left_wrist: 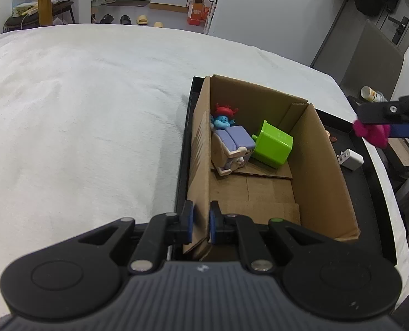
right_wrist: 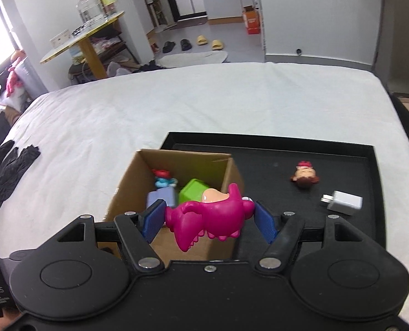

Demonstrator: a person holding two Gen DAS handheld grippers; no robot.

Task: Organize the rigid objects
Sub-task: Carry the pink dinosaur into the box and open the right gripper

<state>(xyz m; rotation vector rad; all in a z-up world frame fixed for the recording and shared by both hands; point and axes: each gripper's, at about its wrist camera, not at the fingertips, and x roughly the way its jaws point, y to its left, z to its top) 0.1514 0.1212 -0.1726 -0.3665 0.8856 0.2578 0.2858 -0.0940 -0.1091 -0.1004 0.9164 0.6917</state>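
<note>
An open cardboard box (left_wrist: 328, 171) (right_wrist: 132, 182) stands at the left end of a black tray (right_wrist: 273, 146) on a white bed. Inside lie a green cube (left_wrist: 272, 144) (right_wrist: 192, 193), a blue figure with red hair (left_wrist: 222, 120) (right_wrist: 163, 179) and a purple-topped toy (left_wrist: 233, 146). My left gripper (left_wrist: 200, 222) is shut on the box's near left wall. My right gripper (right_wrist: 208, 218) (left_wrist: 384, 127) holds a magenta dinosaur toy (right_wrist: 212, 216) (left_wrist: 371, 132) above the box's near right corner. A small doll head (right_wrist: 303, 179) and a white charger (right_wrist: 342, 202) (left_wrist: 350, 160) lie on the tray.
The white bed sheet (left_wrist: 80, 124) spreads to the left and beyond the tray. Black cloth (right_wrist: 8, 171) lies at the bed's left edge. A paper cup (left_wrist: 370, 93) stands on a stand to the right of the bed.
</note>
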